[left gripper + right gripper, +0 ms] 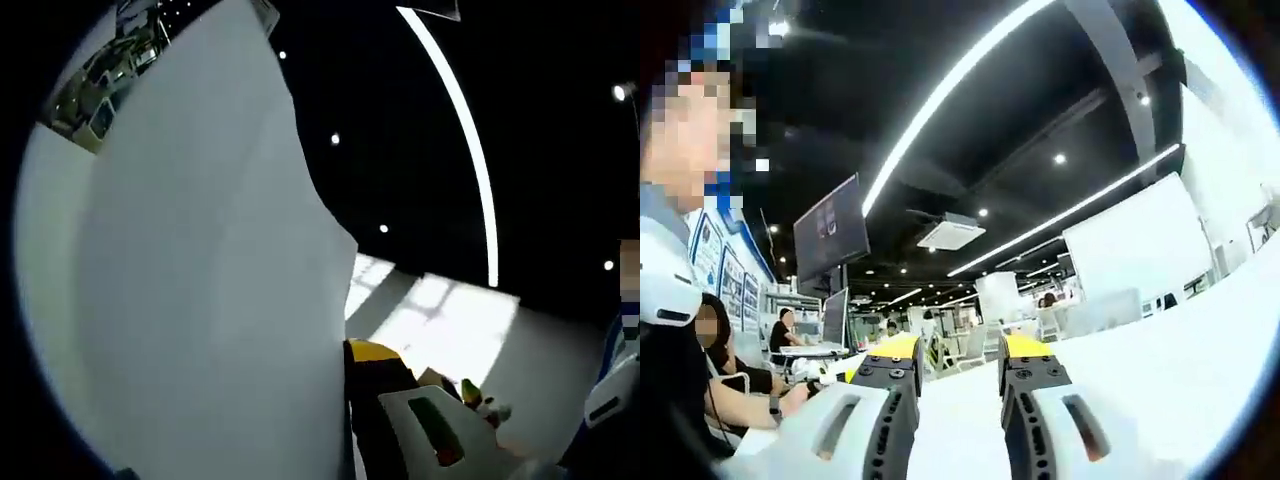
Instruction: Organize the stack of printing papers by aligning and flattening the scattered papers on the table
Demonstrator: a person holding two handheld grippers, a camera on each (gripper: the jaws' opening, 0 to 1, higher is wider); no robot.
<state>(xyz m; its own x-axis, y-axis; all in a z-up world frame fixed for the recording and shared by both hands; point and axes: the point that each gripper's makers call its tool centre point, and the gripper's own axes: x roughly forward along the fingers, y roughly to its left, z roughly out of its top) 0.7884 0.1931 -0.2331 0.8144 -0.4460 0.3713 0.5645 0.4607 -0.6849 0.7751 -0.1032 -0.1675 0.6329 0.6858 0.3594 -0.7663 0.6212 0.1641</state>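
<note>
White paper, dark ceiling

The paper (190,270) is plain white; the jaws of the right gripper (958,375) are black, yellow-tipped; the ceiling (940,150) is black with white strips.

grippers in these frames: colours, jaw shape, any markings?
In the right gripper view the right gripper has two chunky black jaws with yellow caps at the tips, white outer shells with slot cutouts, and ridged inner faces. In the left gripper view the left gripper shows one black jaw, yellow-tipped, with a white shell. No cables or lettering visible.
</note>
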